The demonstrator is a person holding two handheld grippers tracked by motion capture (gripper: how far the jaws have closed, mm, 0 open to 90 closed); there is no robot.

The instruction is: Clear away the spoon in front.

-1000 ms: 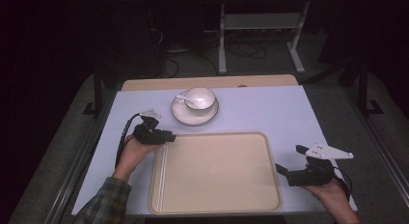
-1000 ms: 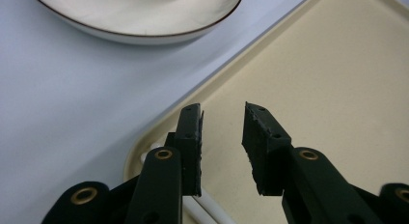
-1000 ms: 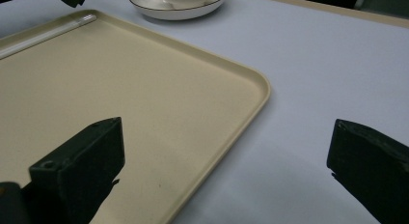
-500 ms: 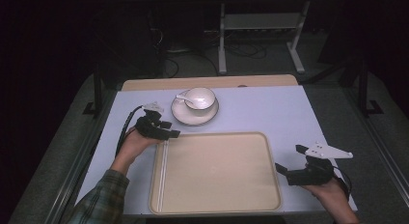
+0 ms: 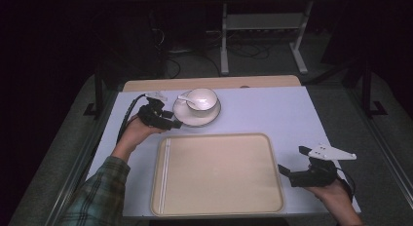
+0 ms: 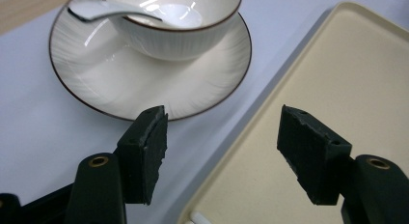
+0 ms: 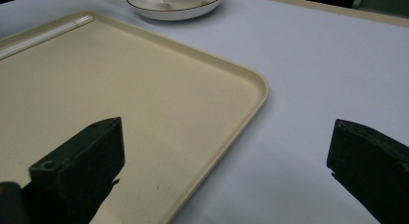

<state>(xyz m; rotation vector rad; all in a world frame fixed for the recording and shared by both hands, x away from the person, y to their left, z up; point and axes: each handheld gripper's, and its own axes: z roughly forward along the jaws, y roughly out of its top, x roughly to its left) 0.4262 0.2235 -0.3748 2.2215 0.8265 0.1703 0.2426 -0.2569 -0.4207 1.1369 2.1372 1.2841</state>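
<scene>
Saucer (image 5: 196, 115) with bowl (image 5: 201, 99) and spoon (image 5: 185, 98) sits on my counter (image 5: 272, 114), just beyond the tray (image 5: 216, 173). My left hand-held gripper (image 5: 171, 122) reaches its rim, jaws just opened, nothing between. My right hand-held gripper (image 5: 290, 173) rests wide apart beside the tray.

Bowl (image 5: 202, 99) on saucer (image 5: 197, 114), behind the tray (image 5: 160, 206); spoon (image 5: 186, 98) in bowl.
</scene>
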